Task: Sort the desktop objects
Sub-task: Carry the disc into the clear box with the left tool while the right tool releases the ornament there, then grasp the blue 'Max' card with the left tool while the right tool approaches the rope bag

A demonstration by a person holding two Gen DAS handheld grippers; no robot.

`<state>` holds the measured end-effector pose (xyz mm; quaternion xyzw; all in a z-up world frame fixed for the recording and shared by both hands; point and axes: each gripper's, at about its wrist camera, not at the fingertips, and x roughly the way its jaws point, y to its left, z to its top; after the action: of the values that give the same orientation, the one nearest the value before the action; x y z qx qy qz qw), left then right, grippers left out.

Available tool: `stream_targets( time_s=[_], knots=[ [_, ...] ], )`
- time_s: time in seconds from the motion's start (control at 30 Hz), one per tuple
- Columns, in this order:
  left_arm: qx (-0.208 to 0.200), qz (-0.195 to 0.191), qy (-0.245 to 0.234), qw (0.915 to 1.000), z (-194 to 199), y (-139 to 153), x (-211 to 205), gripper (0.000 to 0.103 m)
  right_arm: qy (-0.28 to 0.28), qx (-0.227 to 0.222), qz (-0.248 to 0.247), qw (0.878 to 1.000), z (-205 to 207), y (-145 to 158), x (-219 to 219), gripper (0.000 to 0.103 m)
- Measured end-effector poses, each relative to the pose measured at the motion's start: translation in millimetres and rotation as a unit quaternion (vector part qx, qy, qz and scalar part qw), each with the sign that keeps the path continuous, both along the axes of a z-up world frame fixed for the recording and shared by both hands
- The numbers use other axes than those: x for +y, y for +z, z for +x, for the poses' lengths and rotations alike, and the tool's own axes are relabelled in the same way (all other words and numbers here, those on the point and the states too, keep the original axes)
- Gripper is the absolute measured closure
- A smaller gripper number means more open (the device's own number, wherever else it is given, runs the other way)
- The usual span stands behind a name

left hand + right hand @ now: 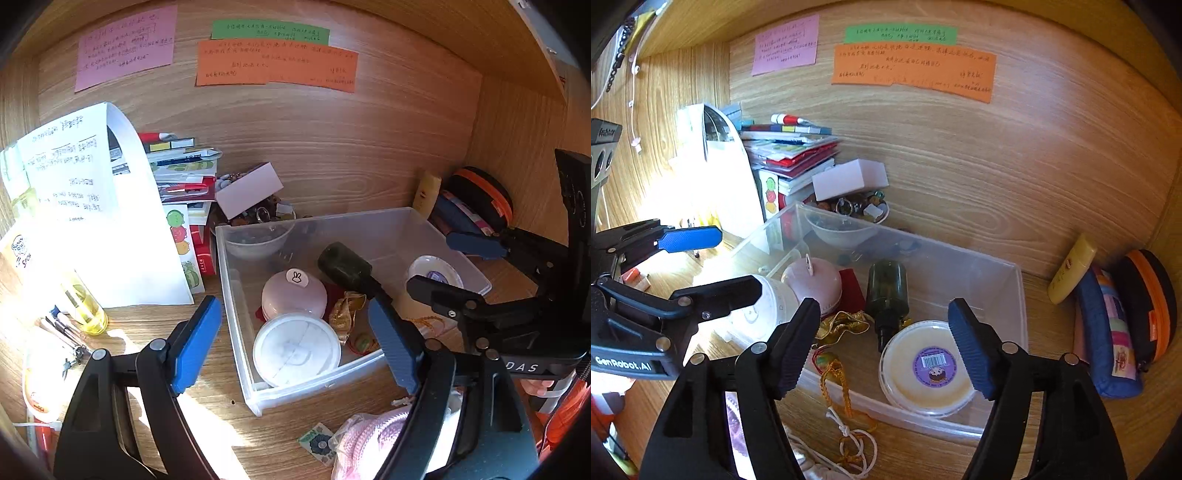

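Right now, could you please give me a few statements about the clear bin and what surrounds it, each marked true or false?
1. The dark green bottle lies inside the clear plastic bin. True.
2. The left gripper is clamped on the pink round case. False: its jaws are open and hold nothing.
3. The round tub with the purple barcode label sits in the bin. True.
4. The yellow tube lies inside the bin. False: it leans against the wooden wall outside the bin.
5. The right gripper is open. True.
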<state>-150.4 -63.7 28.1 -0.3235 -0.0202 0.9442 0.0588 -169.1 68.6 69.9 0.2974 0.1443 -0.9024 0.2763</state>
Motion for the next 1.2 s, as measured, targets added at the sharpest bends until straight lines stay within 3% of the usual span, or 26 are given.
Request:
stream_targets(
  time_s=[0.13,0.4,0.6,0.93,1.2],
  knots=[
    [-0.007,0.005,-0.002,1.0000,15,-1,-5,0.016,-0.007,0.010,0.003,1.000,15,5,11,0.024],
    [-0.038,-0.010,0.008,0.9992,48,-15,-13,0.016,-0.017,-0.005,0.007,1.000,41,2,32,0.023],
    [-0.052,-0.007,0.011,0.9986,75,-22,-16,0.016,-0.030,0.011,0.022,0.999,64,-5,45,0.023],
    [-0.062,0.005,-0.037,0.9974,114,-32,10,0.016,-0.034,-0.007,0.029,0.999,91,-21,64,0.023],
    [-0.090,0.002,-0.062,0.9940,107,-53,32,0.016,-0.033,-0.020,0.022,0.999,104,-25,72,0.023]
  ],
)
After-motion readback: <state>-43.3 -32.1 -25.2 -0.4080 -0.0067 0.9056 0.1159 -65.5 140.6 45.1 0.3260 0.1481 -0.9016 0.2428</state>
